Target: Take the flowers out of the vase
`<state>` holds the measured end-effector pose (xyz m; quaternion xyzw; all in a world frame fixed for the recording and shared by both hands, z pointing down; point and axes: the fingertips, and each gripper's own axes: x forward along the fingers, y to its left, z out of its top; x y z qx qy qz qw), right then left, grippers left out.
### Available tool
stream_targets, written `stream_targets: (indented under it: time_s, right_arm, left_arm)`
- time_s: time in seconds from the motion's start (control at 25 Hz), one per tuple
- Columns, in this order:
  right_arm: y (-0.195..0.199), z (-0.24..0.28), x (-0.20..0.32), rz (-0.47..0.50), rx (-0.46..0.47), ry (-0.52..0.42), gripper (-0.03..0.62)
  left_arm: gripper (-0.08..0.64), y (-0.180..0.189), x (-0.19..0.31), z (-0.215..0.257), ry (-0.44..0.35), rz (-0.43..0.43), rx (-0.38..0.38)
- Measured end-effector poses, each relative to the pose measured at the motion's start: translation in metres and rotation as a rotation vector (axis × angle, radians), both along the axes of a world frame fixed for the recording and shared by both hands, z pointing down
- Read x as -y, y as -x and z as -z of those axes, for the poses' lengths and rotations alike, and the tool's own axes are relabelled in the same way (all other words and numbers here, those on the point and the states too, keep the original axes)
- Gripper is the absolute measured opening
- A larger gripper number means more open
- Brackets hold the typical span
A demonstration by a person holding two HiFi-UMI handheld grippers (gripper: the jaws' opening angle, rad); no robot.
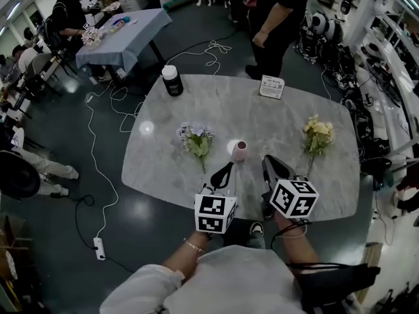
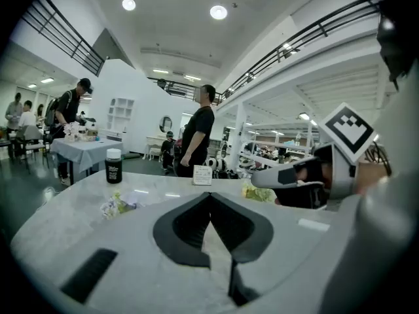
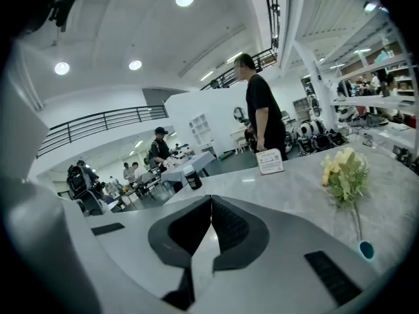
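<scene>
A small pink vase (image 1: pixel 239 151) stands upright in the middle of the marble table (image 1: pixel 170 175) with no flowers in it. A purple and white bunch (image 1: pixel 195 137) (image 2: pixel 118 206) lies flat to the vase's left. A yellow bunch (image 1: pixel 318 135) (image 3: pixel 345 173) lies flat to its right. My left gripper (image 1: pixel 224 171) (image 2: pixel 210 195) hovers just near of the vase, shut and empty. My right gripper (image 1: pixel 270 163) (image 3: pixel 211 199) hovers beside it on the right, also shut and empty. In both gripper views the jaws hide the vase.
At the table's far side are a black jar with a white lid (image 1: pixel 172 80) (image 2: pixel 114 165) and a white card stand (image 1: pixel 272 87) (image 3: pixel 270 161). Behind the card stands a person in black (image 1: pixel 278 18). White cables (image 1: pixel 98 169) trail over the floor on the left.
</scene>
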<state>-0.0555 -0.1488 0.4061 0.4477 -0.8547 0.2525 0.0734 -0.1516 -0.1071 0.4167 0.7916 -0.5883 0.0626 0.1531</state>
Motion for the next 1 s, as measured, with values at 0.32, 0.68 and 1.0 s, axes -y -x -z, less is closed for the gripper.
stream_targets:
  time_s: [0.32, 0.68, 1.0]
  right_arm:
    - [-0.037, -0.010, -0.033, -0.258, -0.014, -0.009, 0.006]
    - [-0.070, 0.017, -0.072, -0.326, -0.044, -0.064, 0.006]
    - [-0.087, 0.011, -0.113, -0.322, -0.026, -0.059, 0.006]
  left_arm:
    - [0.009, -0.007, 0.001, -0.003, 0.011, -0.174, -0.019]
    - [0.009, -0.030, -0.036, 0.013, -0.019, -0.181, -0.030]
    - [0.009, -0.044, -0.084, 0.010, -0.010, -0.158, -0.007]
